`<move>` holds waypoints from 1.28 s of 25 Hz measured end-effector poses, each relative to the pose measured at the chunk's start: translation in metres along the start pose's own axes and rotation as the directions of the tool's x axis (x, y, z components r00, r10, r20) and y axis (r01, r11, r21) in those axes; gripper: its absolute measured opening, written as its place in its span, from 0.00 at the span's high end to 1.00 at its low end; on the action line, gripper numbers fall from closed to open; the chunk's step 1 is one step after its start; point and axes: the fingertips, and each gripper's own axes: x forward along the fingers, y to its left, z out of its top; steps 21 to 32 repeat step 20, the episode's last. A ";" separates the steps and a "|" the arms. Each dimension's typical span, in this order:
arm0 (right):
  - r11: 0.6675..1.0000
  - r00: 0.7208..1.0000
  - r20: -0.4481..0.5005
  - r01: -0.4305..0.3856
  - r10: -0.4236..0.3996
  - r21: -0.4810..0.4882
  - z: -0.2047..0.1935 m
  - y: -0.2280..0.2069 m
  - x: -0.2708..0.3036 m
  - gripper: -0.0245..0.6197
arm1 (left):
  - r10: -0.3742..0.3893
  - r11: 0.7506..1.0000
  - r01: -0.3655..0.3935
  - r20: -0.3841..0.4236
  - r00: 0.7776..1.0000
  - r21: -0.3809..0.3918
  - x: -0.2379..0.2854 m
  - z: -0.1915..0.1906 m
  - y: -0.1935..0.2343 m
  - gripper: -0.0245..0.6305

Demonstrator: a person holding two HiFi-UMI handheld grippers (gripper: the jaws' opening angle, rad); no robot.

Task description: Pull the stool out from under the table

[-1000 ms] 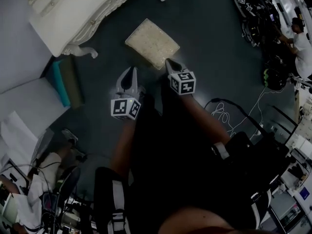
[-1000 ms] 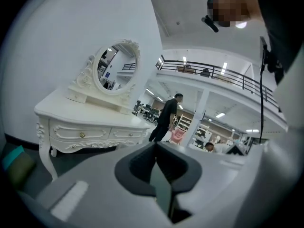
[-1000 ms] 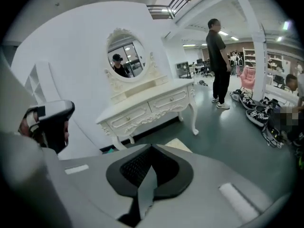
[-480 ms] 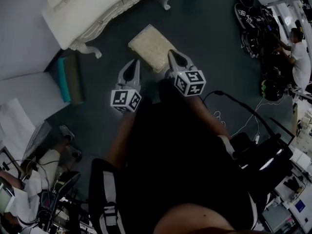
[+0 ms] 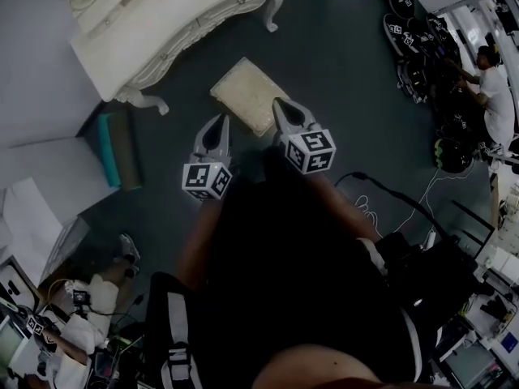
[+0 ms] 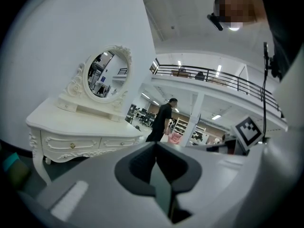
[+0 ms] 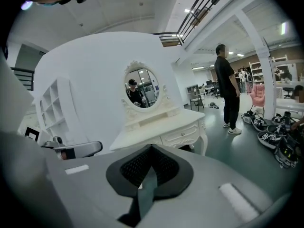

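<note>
A: What are the two tools doing?

B: Both are closed and empty. In the left gripper view the left gripper (image 6: 156,145) has its jaws pressed together with nothing between them. The right gripper (image 7: 151,148) shows the same in its own view.

A: And how are they held?

B: From the head view they sit side by side in front of the person's body, tips pointing away, the right one slightly further forward. Each marker cube (image 5: 308,151) sits at the back end, nearest the body. The bare forearms (image 5: 199,241) run out from the torso roughly parallel, and the grippers are near each other but apart.

A: Tilted?

B: Only a little nose-down. Both gripper views look across at the white table (image 7: 164,127) and its oval mirror (image 7: 141,88).

A: Where's the stool?

B: The cream-cushioned stool (image 5: 243,94) stands on the dark floor (image 5: 340,71) out in the open, apart from the table and just ahead of the gripper tips. The right gripper's tip overlaps its near edge in the head view, and I can't tell whether it touches.

A: Anything else?

B: A teal box (image 5: 109,148) lies beside the table's leg, and a person (image 7: 228,87) stands further off.
</note>
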 end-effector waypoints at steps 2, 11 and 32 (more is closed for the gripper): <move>1.000 1.000 -0.008 -0.010 0.010 -0.002 -0.001 0.002 0.001 0.97 | 0.004 1.000 -0.004 -0.001 1.000 -0.002 -0.001 -0.001 0.001 0.95; 1.000 1.000 -0.003 -0.023 0.023 -0.016 0.007 0.004 0.007 0.97 | 0.000 1.000 0.000 -0.020 1.000 -0.024 0.003 -0.006 0.001 0.95; 0.999 0.999 -0.011 -0.035 0.035 -0.039 0.009 0.004 0.007 0.97 | 0.005 1.000 -0.005 -0.026 1.000 -0.025 0.005 -0.007 -0.001 0.95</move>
